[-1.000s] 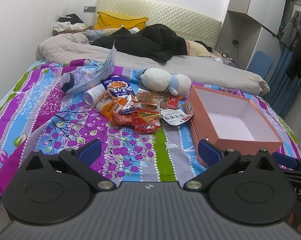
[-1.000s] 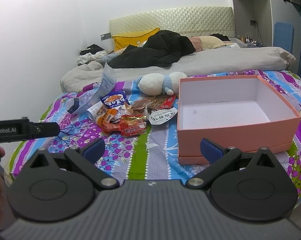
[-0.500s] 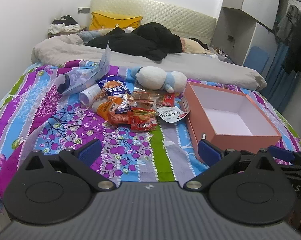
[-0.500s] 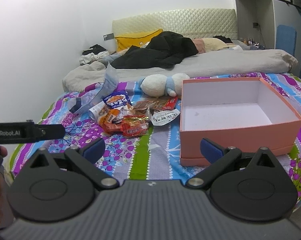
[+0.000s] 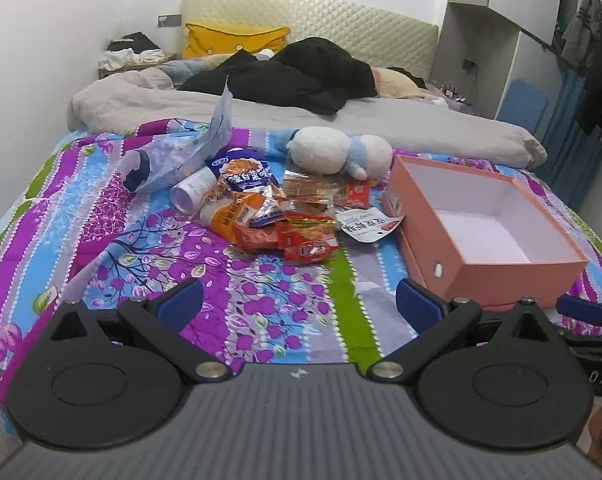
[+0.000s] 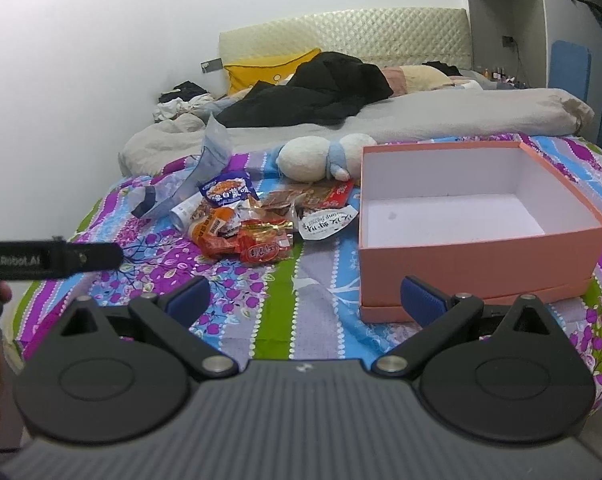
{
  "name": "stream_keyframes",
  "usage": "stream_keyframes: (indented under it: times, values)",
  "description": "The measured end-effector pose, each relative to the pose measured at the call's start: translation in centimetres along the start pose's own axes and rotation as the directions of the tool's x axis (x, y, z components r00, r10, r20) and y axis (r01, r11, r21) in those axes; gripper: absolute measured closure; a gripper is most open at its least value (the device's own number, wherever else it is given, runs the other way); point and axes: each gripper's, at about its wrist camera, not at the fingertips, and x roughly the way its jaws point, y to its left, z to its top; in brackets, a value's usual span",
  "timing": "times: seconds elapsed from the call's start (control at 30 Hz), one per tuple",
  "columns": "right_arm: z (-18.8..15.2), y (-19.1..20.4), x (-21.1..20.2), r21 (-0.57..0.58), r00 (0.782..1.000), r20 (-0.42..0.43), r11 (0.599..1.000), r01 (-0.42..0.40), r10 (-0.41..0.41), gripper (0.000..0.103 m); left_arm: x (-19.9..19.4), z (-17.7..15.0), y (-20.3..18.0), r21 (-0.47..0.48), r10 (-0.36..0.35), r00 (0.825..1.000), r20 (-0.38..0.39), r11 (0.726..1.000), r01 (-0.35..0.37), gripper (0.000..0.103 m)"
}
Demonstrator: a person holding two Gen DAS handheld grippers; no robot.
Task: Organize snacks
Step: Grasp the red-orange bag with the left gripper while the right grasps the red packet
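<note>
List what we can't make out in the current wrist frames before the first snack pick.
- Snack pile: wrappers overlap in both views, so the count and lower packets are hidden.
- White packet: print too small to read.
- Pink box: right view, near inner floor hidden by its front wall.
- Left gripper and right gripper: both open, holding nothing; fingertips partly cut by their own bodies.

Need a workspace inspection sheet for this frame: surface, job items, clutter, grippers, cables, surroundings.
Surface: floral bedspread, wrinkled.
Job's things: snack pile left of the open pink box; box holds nothing; white packet nearest the box.
Clutter: plush toy behind the pile, clear plastic bag at its left.
Grippers: left gripper and right gripper open, holding nothing, short of the snacks.
Cables: nothing seen.
Surroundings: grey duvet, black clothing, yellow pillow, headboard.
</note>
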Motion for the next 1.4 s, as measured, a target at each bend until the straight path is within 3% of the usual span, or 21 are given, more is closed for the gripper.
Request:
stream_keyframes:
  times: [0.1,0.37,0.6,0.67,0.73,1.2,1.4]
  values:
    - [0.3,0.7,1.6,-0.037,0.999,-0.026,0.999,0.028,-0.029,0.0,1.8,0.4,0.6,-0.008,-0.012,1.0,-0.026,1.0,0.012,0.0]
    - [1.0,1.8,4.5,-0.064,0.999,0.032,0.998,-0.001,0.003,0.0,6.3,1.8,2.0,0.042,0.009,0.999,-0.042,0.999,-0.007,0.0]
    - [0.8,3.2,7.8,-0.092,0.998,-0.033,0.994,-0.051,0.048,0.001,9.5,2.4,3.5,0.042,-0.021,0.999,-0.043,0.999,0.023,0.0]
    - [0.8,3.3,8.3,-0.09,0.997,-0.038,0.993,-0.07,0.067,0.016,10.5,2.4,3.9,0.029,-0.026,0.999,-0.047,0.999,0.028,0.0]
    - [0.7,3.8,9.1,-0.113,0.998,-0.047,0.992,-0.052,0.046,0.025,11.4,2.3,4.3,0.018,-0.047,0.998,-0.049,0.999,0.048,0.001]
    - [0.6,5.6,15.0,-0.138,0.993,-0.086,0.987,-0.086,0.075,0.025,18.1,3.1,7.2,-0.04,-0.09,0.994,-0.056,0.995,0.088,0.001]
    - [0.6,6.2,17.9,-0.175,0.988,-0.112,0.977,-0.125,0.107,0.026,21.3,3.6,8.9,-0.089,-0.103,0.992,-0.07,0.991,0.097,0.009]
